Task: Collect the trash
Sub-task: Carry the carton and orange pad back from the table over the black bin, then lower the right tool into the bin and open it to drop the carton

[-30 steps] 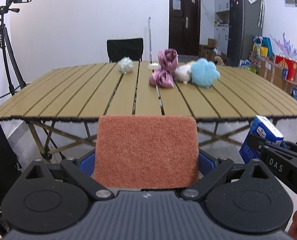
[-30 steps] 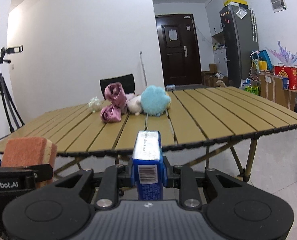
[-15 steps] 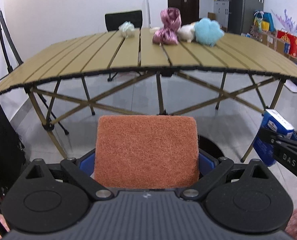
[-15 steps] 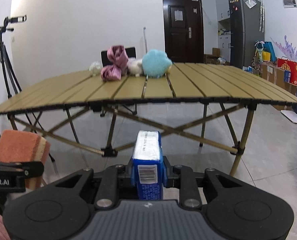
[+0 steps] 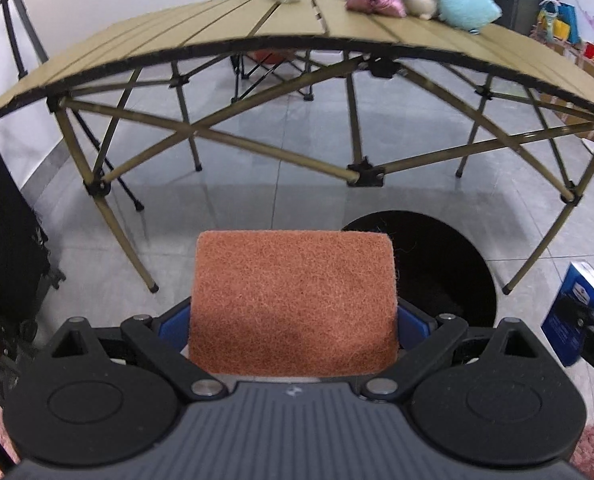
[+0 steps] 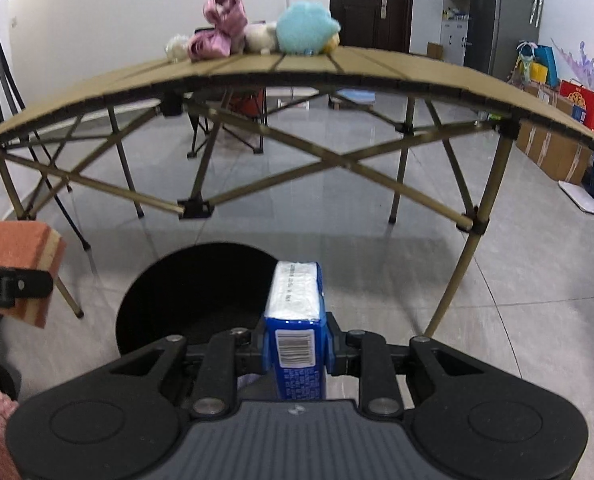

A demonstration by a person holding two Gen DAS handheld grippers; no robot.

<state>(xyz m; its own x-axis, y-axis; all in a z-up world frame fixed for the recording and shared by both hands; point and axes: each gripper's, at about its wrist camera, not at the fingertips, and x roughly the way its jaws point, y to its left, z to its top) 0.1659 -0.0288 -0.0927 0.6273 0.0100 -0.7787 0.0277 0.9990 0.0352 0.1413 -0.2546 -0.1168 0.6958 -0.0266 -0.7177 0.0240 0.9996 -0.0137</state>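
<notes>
Left gripper (image 5: 293, 320) is pinching the sponge (image 5: 293, 304), right gripper (image 6: 295, 340) clamping the tissue pack (image 6: 295, 320); releasing beside the black bin (image 6: 193, 292) risks missing.

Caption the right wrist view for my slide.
Right gripper holding a blue tissue pack beside a black bin under the folding table.

- My left gripper (image 5: 293, 304) tilts downward, its jaws clamped on the orange sponge (image 5: 293, 300) that fills the space between my fingers.
- My right gripper (image 6: 295, 340) also tilts downward, jaws pinched tight on the blue tissue pack (image 6: 295, 320) standing upright between my fingers.
</notes>
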